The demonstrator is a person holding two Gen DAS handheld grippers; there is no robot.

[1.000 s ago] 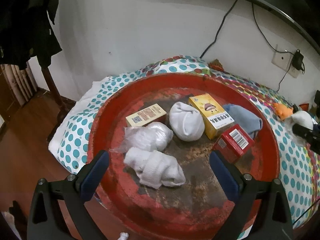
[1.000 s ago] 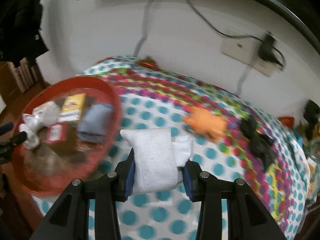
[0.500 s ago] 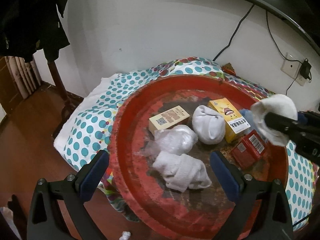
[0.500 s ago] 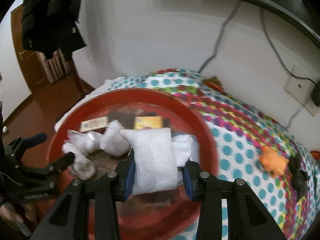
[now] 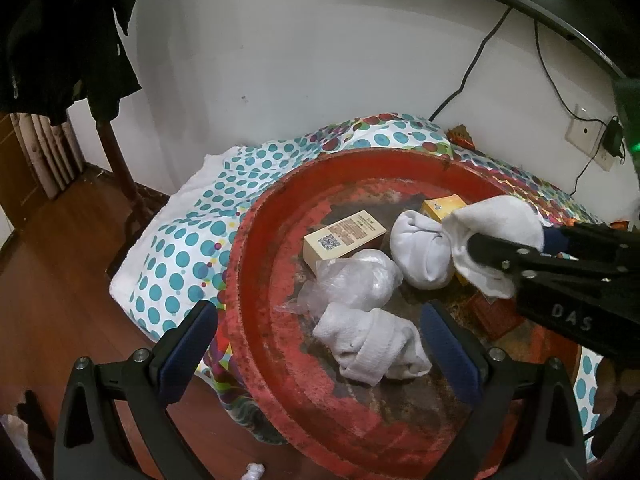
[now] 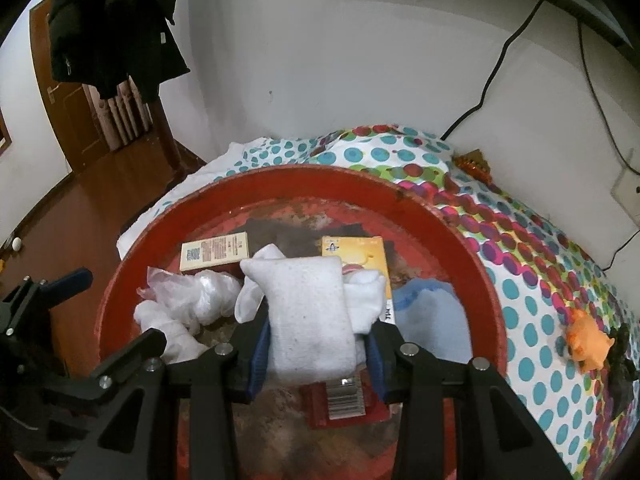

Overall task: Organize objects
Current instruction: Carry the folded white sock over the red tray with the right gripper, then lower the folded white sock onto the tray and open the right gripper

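A worn round red tray (image 5: 256, 320) (image 6: 460, 236) lies on a dotted bedspread. My right gripper (image 6: 316, 354) is shut on a rolled white sock (image 6: 310, 320) (image 5: 496, 240) and holds it above the tray's middle. In the tray lie a white sock bundle (image 5: 372, 344), a sock in clear plastic (image 5: 356, 280), a balled white sock (image 5: 420, 248), a beige box (image 5: 344, 236) (image 6: 214, 254), a yellow box (image 6: 360, 256), a red box (image 6: 346, 404) and a blue-grey cloth (image 6: 432, 312). My left gripper (image 5: 318, 348) is open at the tray's near rim, holding nothing.
The dotted bedspread (image 6: 540, 280) runs right, with an orange toy (image 6: 588, 340) and a dark item (image 6: 624, 360) on it. A wall with cables and a socket (image 5: 588, 136) stands behind. A coat on a stand (image 5: 60, 32) and wooden floor (image 5: 52, 280) are at the left.
My right gripper carried the white sock leftward from over the bedspread to above the tray. The left gripper shifted slightly early on, then held still, staying open.
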